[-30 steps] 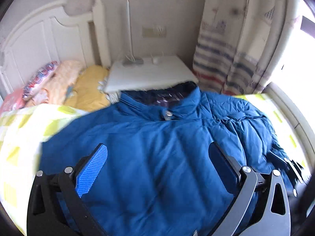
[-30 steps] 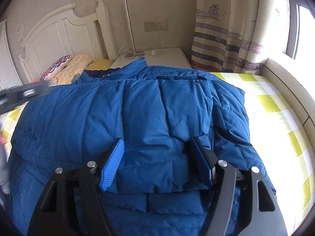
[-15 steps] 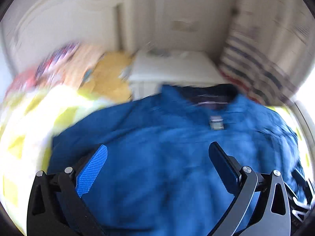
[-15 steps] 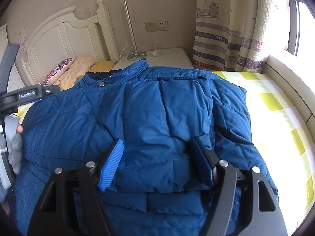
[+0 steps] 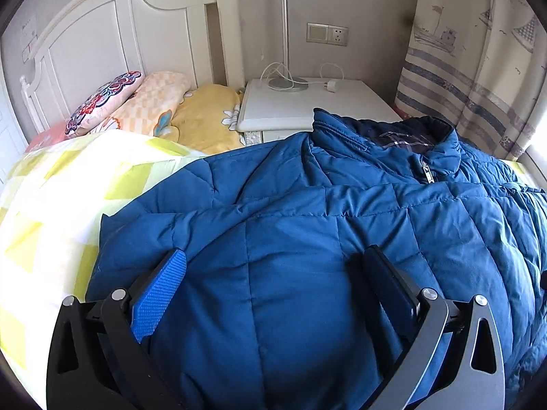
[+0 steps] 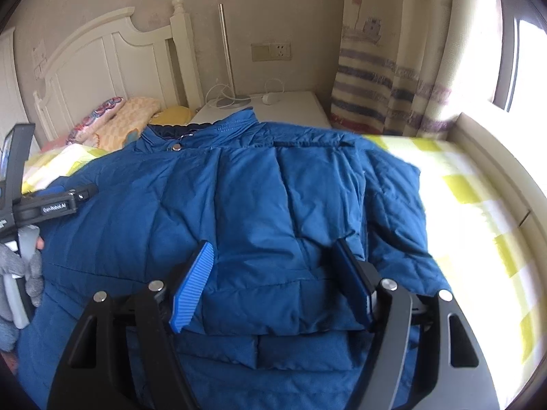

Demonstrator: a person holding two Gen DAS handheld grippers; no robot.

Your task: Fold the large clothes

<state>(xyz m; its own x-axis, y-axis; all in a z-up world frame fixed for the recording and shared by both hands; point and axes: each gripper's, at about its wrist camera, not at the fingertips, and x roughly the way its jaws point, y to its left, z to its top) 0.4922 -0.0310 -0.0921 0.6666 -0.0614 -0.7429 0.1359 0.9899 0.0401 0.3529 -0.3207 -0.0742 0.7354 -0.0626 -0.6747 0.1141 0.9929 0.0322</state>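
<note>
A large blue quilted jacket (image 5: 324, 239) lies spread on the bed, collar toward the nightstand; it also shows in the right wrist view (image 6: 256, 198), where a sleeve lies folded across its front. My left gripper (image 5: 273, 273) is open and empty just above the jacket's left part. My right gripper (image 6: 273, 266) is open and empty over the folded sleeve's lower edge. The left gripper (image 6: 51, 201) also shows at the left edge of the right wrist view, held by a grey-gloved hand.
The bed has a yellow-and-white checked cover (image 5: 51, 198). Pillows (image 5: 136, 106) lie against a white headboard (image 5: 102, 41). A white nightstand (image 5: 307, 102) with a lamp pole and cables stands behind the collar. A striped curtain (image 6: 393, 85) and window ledge (image 6: 495, 157) are at the right.
My left gripper swung quickly leftward and steadied over the jacket's left shoulder side. My right gripper stayed over the folded sleeve, shifting only slightly. Both stayed open.
</note>
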